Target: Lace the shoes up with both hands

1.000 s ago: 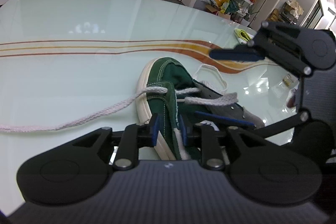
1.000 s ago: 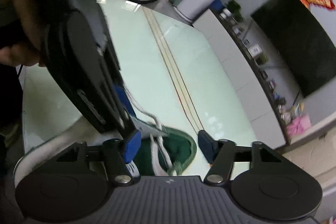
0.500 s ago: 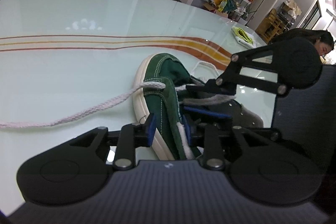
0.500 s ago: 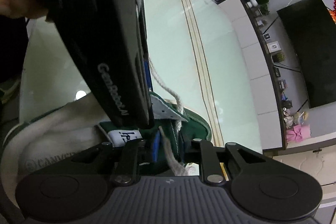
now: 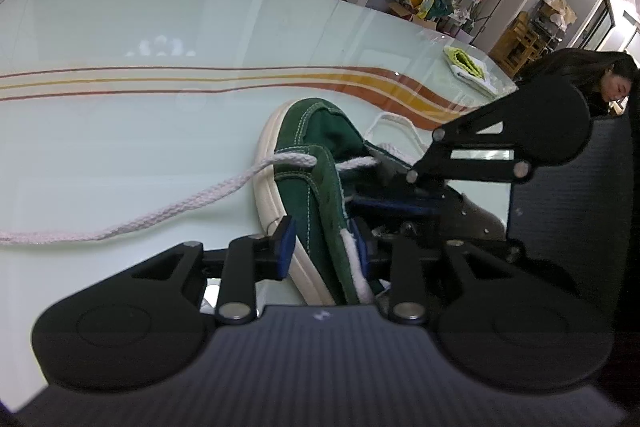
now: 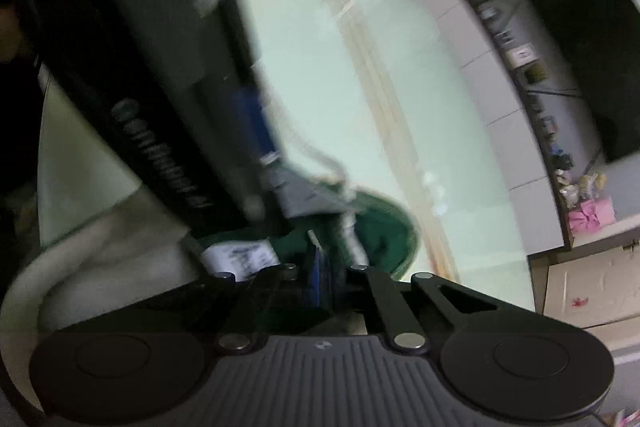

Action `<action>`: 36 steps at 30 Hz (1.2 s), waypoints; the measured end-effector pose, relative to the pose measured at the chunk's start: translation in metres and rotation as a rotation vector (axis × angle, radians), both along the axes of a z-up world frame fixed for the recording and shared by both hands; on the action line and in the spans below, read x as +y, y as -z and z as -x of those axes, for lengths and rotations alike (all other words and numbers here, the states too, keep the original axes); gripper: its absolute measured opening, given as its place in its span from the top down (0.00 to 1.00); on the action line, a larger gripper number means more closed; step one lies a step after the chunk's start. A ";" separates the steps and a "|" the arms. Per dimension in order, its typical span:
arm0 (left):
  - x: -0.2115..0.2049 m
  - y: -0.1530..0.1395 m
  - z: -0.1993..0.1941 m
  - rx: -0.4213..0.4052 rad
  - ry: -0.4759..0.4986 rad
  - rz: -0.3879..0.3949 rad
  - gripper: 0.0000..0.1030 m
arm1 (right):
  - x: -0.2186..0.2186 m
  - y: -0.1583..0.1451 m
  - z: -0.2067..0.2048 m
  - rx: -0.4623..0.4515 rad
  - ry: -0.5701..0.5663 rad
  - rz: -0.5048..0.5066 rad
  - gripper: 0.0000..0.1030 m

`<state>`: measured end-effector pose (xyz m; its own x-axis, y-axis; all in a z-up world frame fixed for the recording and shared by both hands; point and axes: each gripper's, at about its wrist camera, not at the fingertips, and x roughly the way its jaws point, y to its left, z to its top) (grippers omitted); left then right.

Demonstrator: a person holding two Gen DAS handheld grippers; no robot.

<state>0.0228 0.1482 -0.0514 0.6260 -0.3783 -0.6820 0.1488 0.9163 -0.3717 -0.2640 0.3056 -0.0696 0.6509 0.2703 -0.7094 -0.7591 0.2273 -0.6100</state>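
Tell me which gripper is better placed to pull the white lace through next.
The right gripper, probably. Its blue pads sit by the white woven shoelace crossing the green canvas sneaker, seemingly pinching it, though blur hides this. The left gripper is clamped on the sneaker's side, steadying it.

The left gripper (image 5: 322, 243) is pinching the side wall of the green canvas shoe with a cream rubber sole (image 5: 316, 163) on the pale glass table (image 5: 132, 27). A white braided lace (image 5: 160, 219) is trailing left from an eyelet. The right gripper (image 5: 396, 203) is reaching into the shoe's opening.
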 end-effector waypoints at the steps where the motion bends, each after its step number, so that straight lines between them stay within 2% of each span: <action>1: 0.001 -0.001 0.001 -0.001 0.001 0.007 0.71 | -0.006 -0.011 0.001 -0.036 -0.002 -0.071 0.97; 4: 0.012 -0.012 0.005 -0.023 -0.007 0.073 0.71 | -0.025 -0.034 0.004 -0.056 -0.001 -0.231 0.97; 7: 0.031 -0.028 0.011 -0.081 -0.067 0.212 0.71 | -0.045 -0.044 0.007 -0.062 0.018 -0.334 0.97; 9: 0.047 -0.030 0.010 -0.095 -0.160 0.331 0.67 | -0.059 -0.046 0.008 -0.061 0.039 -0.383 0.97; 12: 0.052 -0.017 0.003 -0.053 -0.199 0.528 0.67 | -0.068 -0.047 0.011 -0.040 0.047 -0.432 0.97; 13: 0.051 -0.014 0.001 -0.043 -0.199 0.571 0.67 | -0.071 -0.047 0.013 -0.032 0.046 -0.449 0.97; 14: 0.046 -0.009 -0.002 -0.024 -0.193 0.652 0.67 | -0.071 -0.049 0.012 -0.035 0.043 -0.455 0.97; 16: 0.038 -0.005 -0.007 -0.006 -0.180 0.726 0.67 | -0.073 -0.054 0.012 -0.033 0.042 -0.466 0.97; 17: 0.034 -0.003 -0.008 -0.002 -0.176 0.748 0.67 | -0.074 -0.056 0.013 -0.031 0.043 -0.471 0.97; 19: 0.029 -0.001 -0.011 0.000 -0.178 0.756 0.60 | -0.076 -0.058 0.012 -0.029 0.049 -0.486 0.96; 21: 0.028 0.005 -0.013 -0.004 -0.218 0.782 0.60 | -0.077 -0.061 0.012 -0.026 0.052 -0.494 0.96; 23: 0.027 0.011 -0.015 -0.005 -0.240 0.794 0.64 | -0.078 -0.062 0.012 -0.018 0.057 -0.499 0.96; 24: 0.026 0.013 -0.017 -0.004 -0.242 0.794 0.74 | -0.077 -0.062 0.011 -0.020 0.059 -0.499 0.96; 25: 0.025 0.014 -0.019 -0.001 -0.241 0.795 0.80 | -0.077 -0.063 0.011 -0.021 0.061 -0.500 0.96; 29: 0.022 0.019 -0.021 0.012 -0.263 0.827 0.77 | -0.076 -0.065 0.013 -0.032 0.074 -0.510 0.96; 31: 0.024 0.019 -0.020 0.015 -0.267 0.846 0.67 | -0.074 -0.065 0.019 -0.034 0.074 -0.516 0.96; 36: 0.027 0.017 -0.018 0.024 -0.285 0.865 0.66 | -0.072 -0.067 0.015 -0.054 0.077 -0.529 0.96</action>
<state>0.0411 0.1753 -0.0683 0.7635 -0.5970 -0.2464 -0.0574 0.3173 -0.9466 -0.2789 0.2338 -0.0027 0.7145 0.5320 -0.4544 -0.6991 0.5677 -0.4347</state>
